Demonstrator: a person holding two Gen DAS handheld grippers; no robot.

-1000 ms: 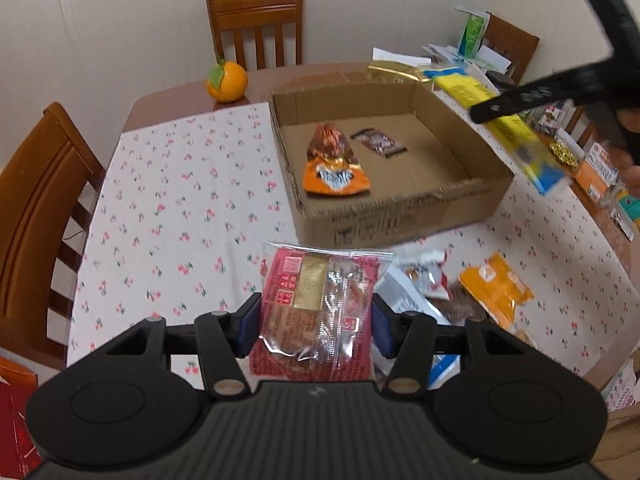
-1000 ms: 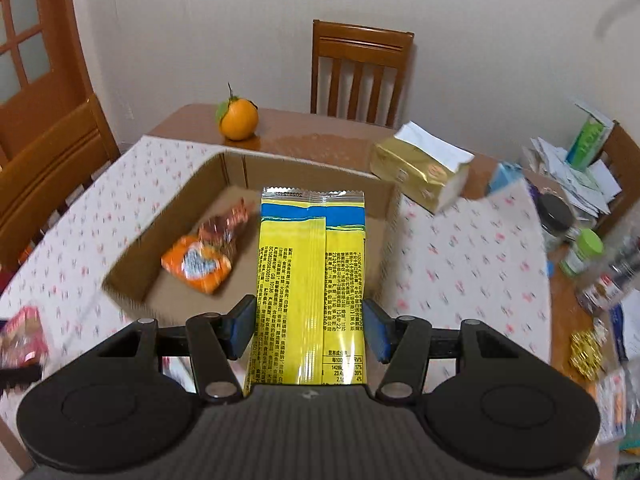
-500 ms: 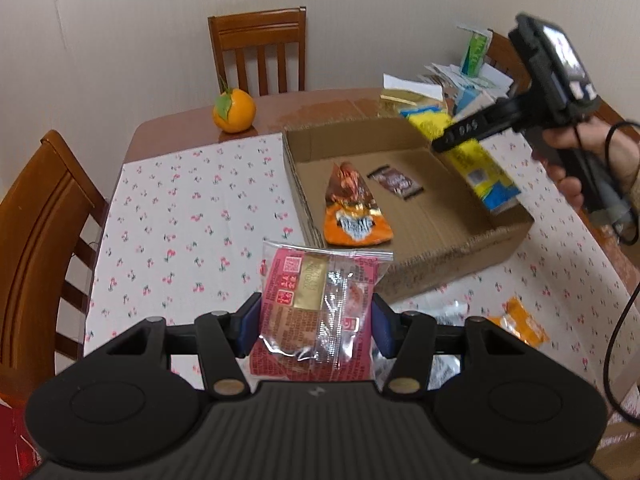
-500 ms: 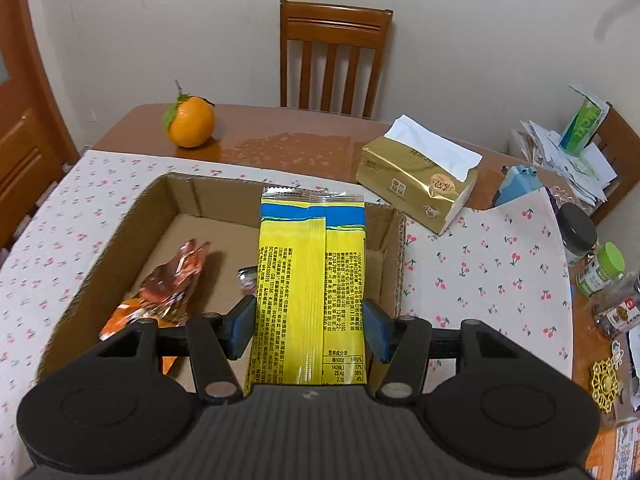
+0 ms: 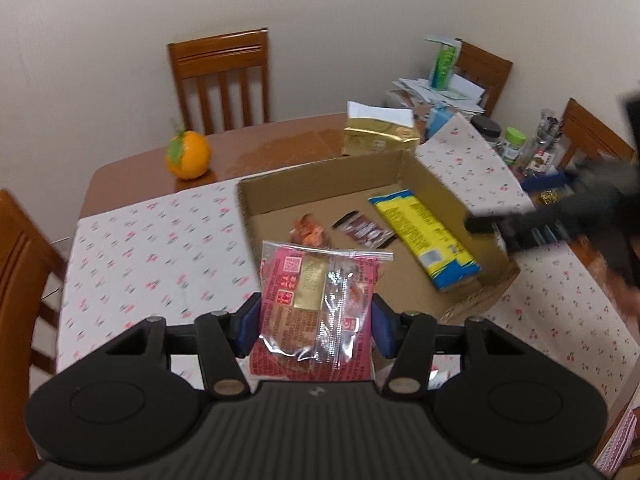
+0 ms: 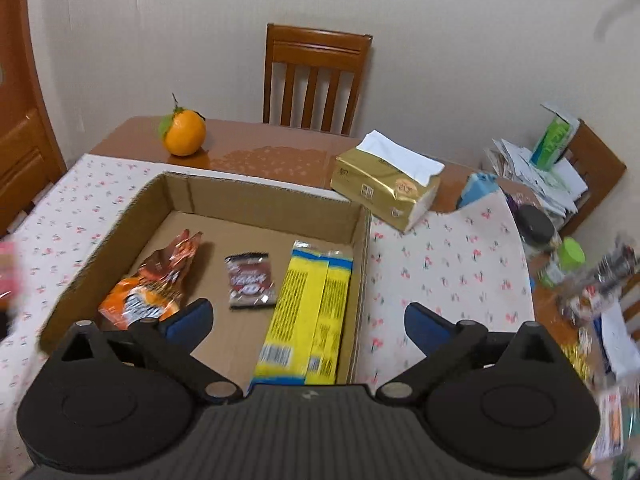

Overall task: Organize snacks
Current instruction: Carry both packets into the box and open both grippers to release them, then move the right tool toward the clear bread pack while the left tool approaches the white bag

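While right fingers (image 6: 306,316) open above yellow packet (image 6: 306,312), left fingers (image 5: 314,318) clamp red packet (image 5: 316,304)

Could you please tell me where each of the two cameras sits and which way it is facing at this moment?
Left wrist: on the left tongs, looking down over the red snack packet they grip toward the cardboard box; the right tongs show blurred at the right.
Right wrist: on the right tongs, jaws opening and empty, above the box and yellow packet.
Shared: box, yellow packet, orange, tissue pack.
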